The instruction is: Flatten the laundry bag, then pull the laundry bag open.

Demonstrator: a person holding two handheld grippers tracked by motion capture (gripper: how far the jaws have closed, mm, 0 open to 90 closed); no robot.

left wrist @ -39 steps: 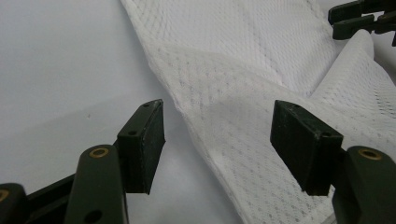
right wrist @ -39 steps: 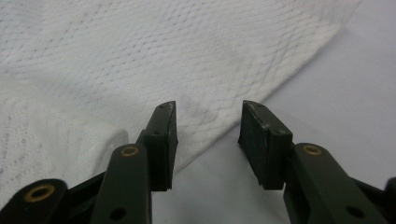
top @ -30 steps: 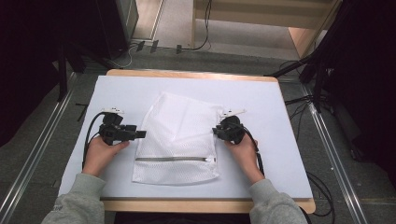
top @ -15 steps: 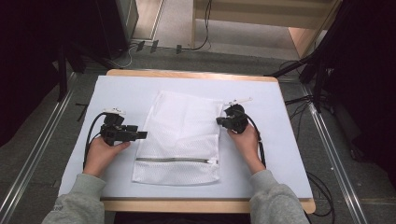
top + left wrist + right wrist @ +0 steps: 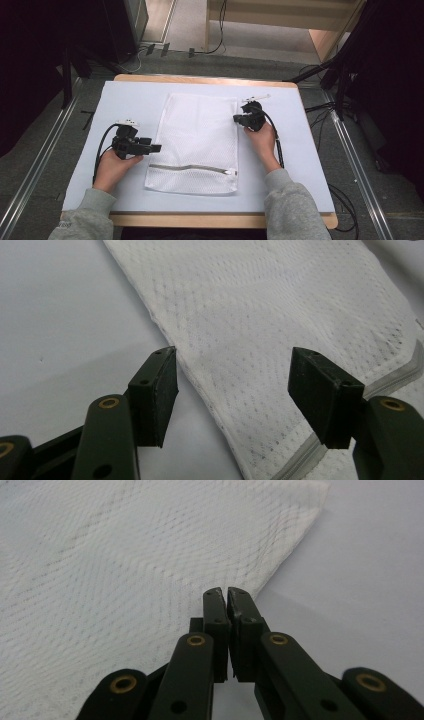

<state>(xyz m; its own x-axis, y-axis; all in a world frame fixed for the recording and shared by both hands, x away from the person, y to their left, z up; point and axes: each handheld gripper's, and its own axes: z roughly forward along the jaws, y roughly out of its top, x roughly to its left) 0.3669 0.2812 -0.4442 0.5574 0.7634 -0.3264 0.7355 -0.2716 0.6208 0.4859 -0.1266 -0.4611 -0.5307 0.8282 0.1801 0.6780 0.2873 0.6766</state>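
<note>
A white mesh laundry bag [image 5: 197,142] lies flat on the pale mat [image 5: 130,100], its zipper [image 5: 192,168] at the near end. My left gripper [image 5: 154,145] is at the bag's left edge and points right. In the left gripper view its jaws [image 5: 232,385] stand open astride that edge of the bag [image 5: 280,315] and have just closed a little; the pads do not press on it. My right gripper [image 5: 236,119] is shut at the bag's right edge, near the far corner. Its closed tips [image 5: 224,592] meet the hem of the bag [image 5: 125,555]; whether mesh is pinched is hidden.
The mat covers a wooden table whose far edge [image 5: 200,79] and near edge [image 5: 220,220] show. Bare mat lies to the left and right of the bag. Cables [image 5: 100,155] trail from both grippers. Dark stands and metal rails [image 5: 45,160] flank the table.
My right hand has slid away from me along the bag's right edge toward the far corner. The bag's far end now lies flatter and squarer. The left hand has stayed put.
</note>
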